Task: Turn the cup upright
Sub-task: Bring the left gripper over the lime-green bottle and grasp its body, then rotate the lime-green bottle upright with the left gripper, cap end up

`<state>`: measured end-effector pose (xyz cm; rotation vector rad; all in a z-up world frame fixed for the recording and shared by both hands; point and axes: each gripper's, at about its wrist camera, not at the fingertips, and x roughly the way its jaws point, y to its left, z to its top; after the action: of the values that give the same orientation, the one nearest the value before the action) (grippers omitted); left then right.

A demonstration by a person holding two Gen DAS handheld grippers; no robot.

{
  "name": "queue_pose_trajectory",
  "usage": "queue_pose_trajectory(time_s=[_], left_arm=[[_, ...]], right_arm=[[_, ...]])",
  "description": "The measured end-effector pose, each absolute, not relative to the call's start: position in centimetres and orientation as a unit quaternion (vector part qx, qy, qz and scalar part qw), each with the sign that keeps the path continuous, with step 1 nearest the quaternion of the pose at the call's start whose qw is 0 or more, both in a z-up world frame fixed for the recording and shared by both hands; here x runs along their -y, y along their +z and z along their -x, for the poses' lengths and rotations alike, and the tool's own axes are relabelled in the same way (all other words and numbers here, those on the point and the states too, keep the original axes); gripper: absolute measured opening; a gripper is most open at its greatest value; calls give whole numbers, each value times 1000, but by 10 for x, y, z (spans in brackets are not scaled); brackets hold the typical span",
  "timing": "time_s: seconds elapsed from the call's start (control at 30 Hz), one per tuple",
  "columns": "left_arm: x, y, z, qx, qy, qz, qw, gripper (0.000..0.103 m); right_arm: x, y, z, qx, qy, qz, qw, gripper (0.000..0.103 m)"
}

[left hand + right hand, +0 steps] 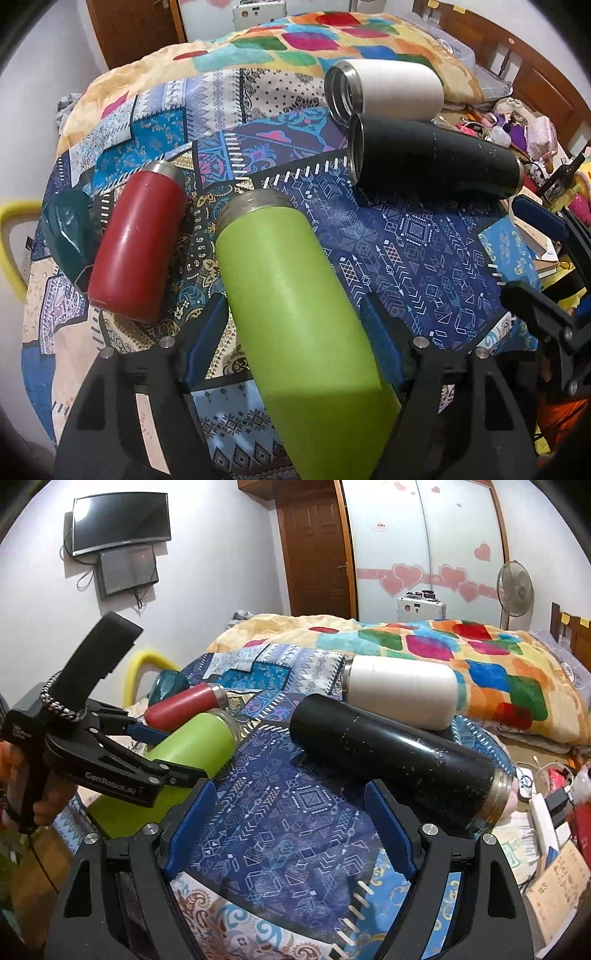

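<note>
A green cup [295, 306] lies on its side on the patterned cloth, steel mouth pointing away. My left gripper [293, 332] straddles its body with the blue pads on both sides, jaws wide, not clearly pressing. The green cup [192, 746] and left gripper [147, 753] also show in the right wrist view. A red cup [138, 243], a black cup [436, 162] and a white cup [388, 88] lie on their sides too. My right gripper [291, 823] is open and empty over the cloth, just short of the black cup [399, 757].
A dark teal lid-like object [70, 232] lies left of the red cup. A colourful blanket [295, 40] is bunched behind the cups. Clutter and a bottle [561, 181] sit off the table's right edge.
</note>
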<state>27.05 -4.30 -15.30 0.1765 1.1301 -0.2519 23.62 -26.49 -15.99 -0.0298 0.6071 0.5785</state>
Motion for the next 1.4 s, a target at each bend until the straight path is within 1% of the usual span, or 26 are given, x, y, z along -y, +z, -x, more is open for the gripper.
queue_pose_trajectory(time_s=[0.07, 0.33, 0.7, 0.8, 1.1, 1.23, 1.4], left_arm=[[44, -154, -272, -538, -122, -88, 829, 76], [44, -161, -287, -576, -125, -62, 805, 75], [62, -162, -299, -577, -124, -97, 802, 67], [63, -156, -295, -572, -129, -89, 805, 64], [38, -101, -258, -490, -128, -48, 861, 63], [25, -72, -237, -440, -116, -39, 890, 63], [17, -61, -225, -414, -117, -35, 902, 62]], right_arm=[[264, -161, -236, -297, 287, 13, 911, 81], [270, -166, -230, -296, 288, 7, 911, 81], [290, -156, -223, -285, 270, -12, 920, 81], [295, -151, -222, -281, 266, -18, 922, 81], [300, -138, -220, -264, 259, -24, 929, 81], [297, -132, -219, -254, 258, -31, 932, 81], [292, -127, -218, -245, 261, -32, 933, 81]])
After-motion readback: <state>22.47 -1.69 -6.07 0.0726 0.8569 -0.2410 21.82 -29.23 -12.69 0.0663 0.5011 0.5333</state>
